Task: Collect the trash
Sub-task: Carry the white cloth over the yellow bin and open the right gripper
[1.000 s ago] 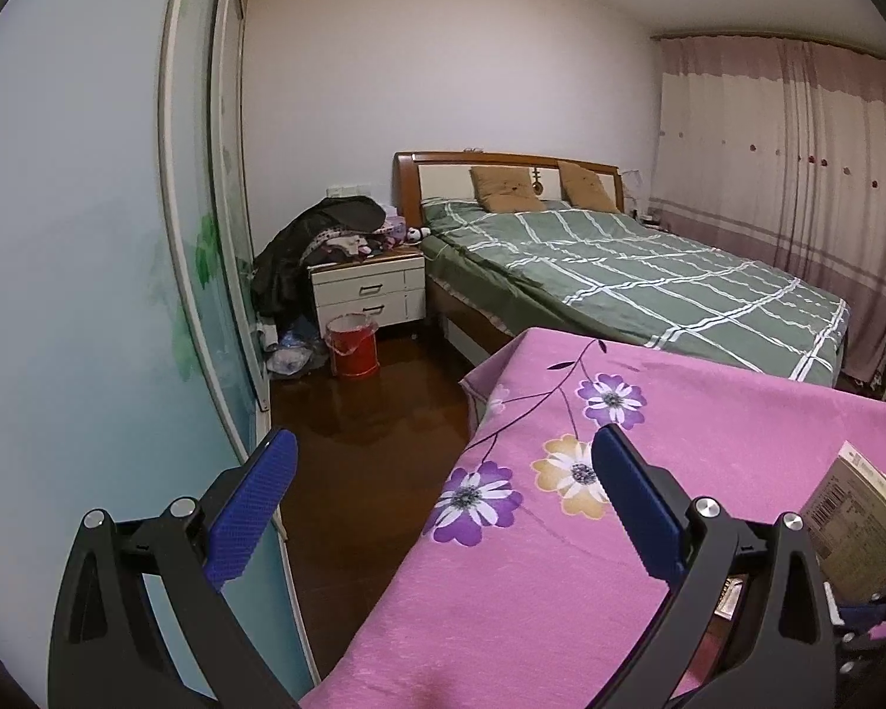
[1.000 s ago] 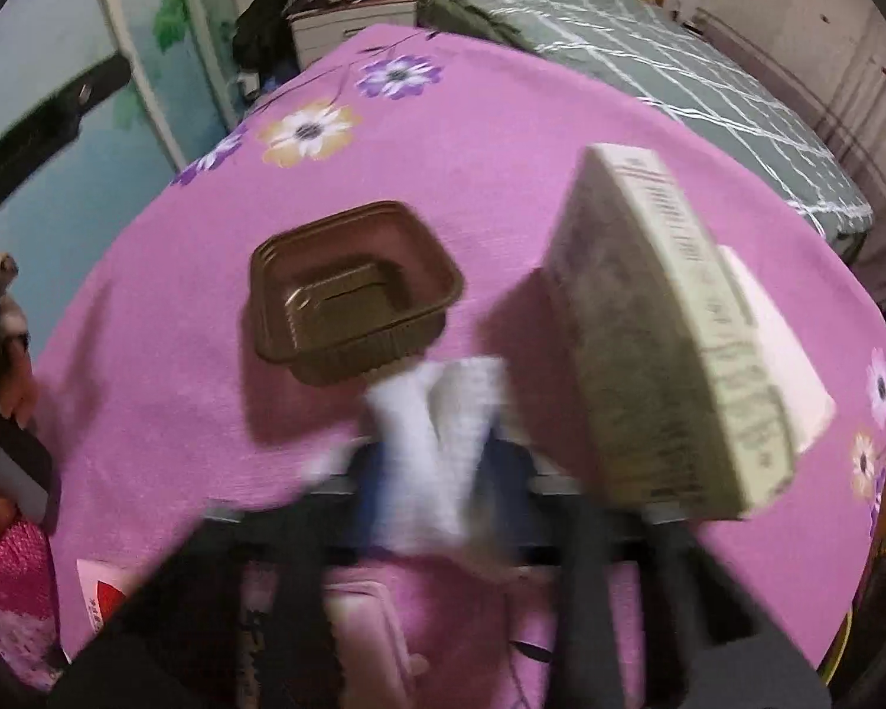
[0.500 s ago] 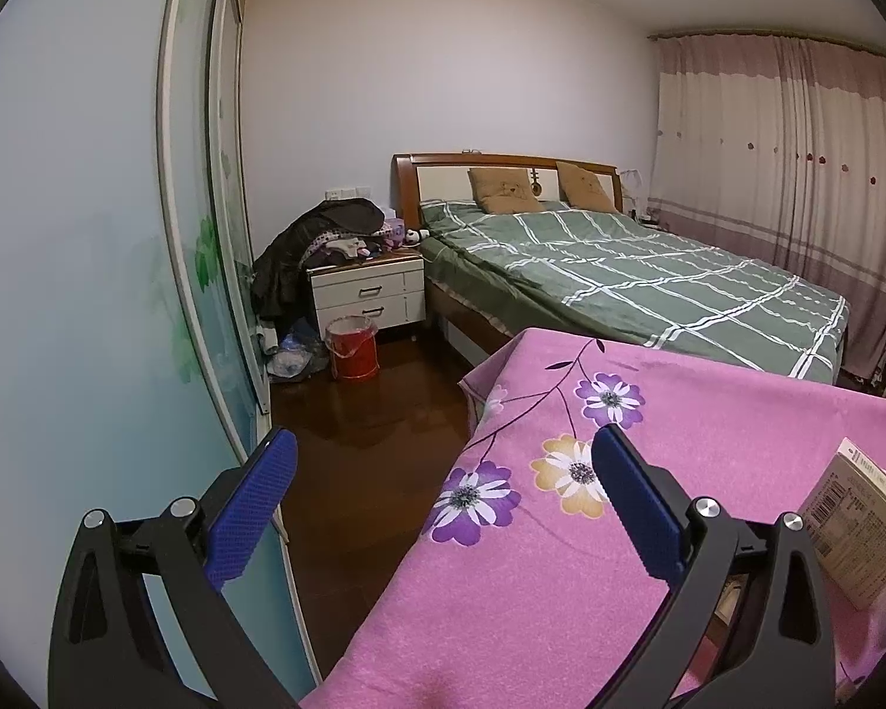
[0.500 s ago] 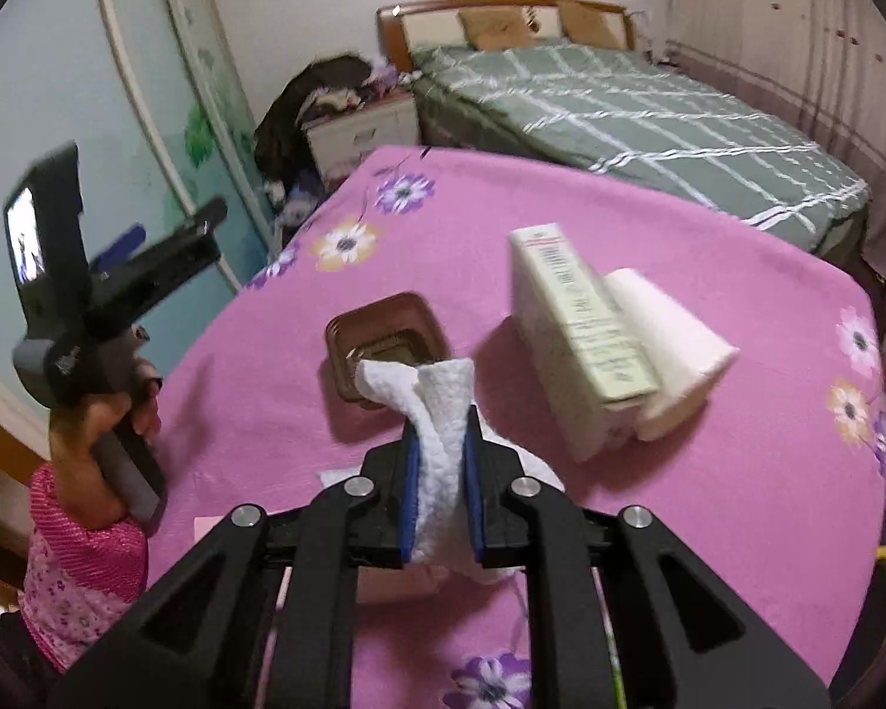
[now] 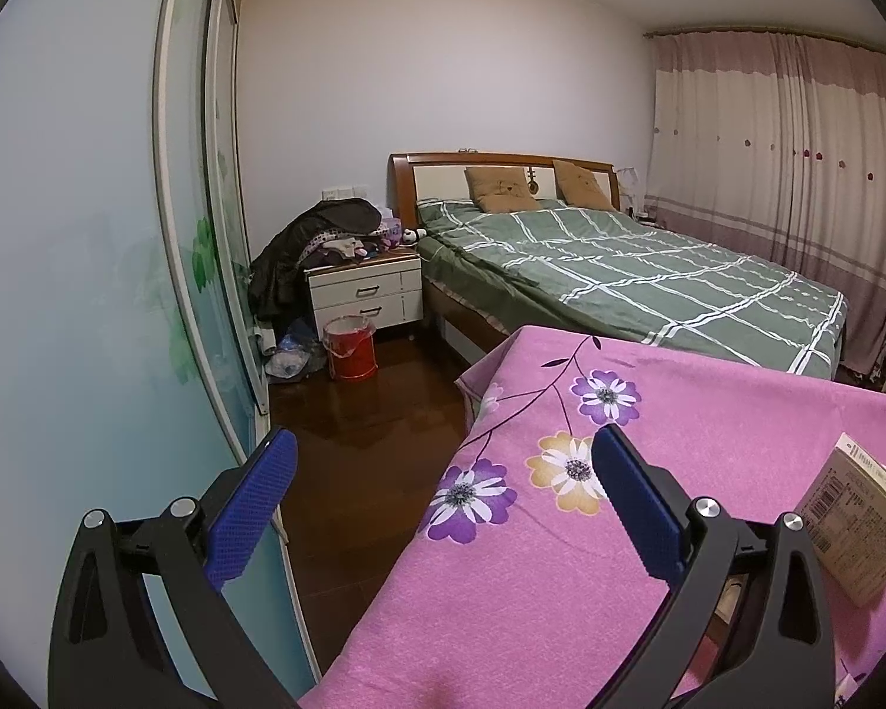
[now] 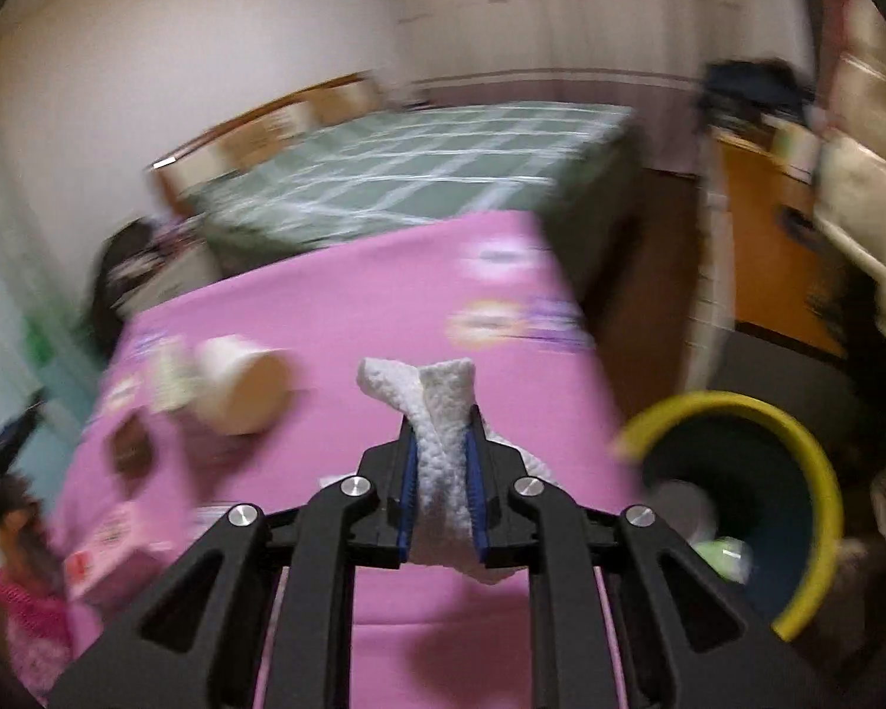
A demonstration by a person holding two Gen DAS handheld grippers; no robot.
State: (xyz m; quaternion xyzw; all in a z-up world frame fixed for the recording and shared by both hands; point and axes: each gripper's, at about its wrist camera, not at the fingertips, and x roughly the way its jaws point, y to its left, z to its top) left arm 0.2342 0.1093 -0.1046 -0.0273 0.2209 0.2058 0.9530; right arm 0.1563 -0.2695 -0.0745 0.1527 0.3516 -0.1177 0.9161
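Observation:
My right gripper (image 6: 440, 443) is shut on a crumpled white paper towel (image 6: 437, 413) and holds it above the pink floral tablecloth (image 6: 348, 319). A dark bin with a yellow rim (image 6: 738, 490) stands to the right of the table, with some trash inside. A brown plastic tray (image 6: 130, 443), a printed carton (image 6: 168, 372) and a paper roll (image 6: 242, 384) lie on the table to the left, blurred. My left gripper (image 5: 443, 472) is open and empty at the table's left edge; the carton (image 5: 856, 526) shows at its right.
A bed with a green checked cover (image 5: 620, 272) stands behind the table. A white nightstand (image 5: 363, 292) and a red bucket (image 5: 351, 348) are by the far wall. A wardrobe door (image 5: 195, 236) runs along the left. Dark wooden floor (image 5: 354, 449) lies between.
My right gripper has swung to the right with the paper towel, so the yellow-rimmed bin has come into view. The left gripper has barely moved.

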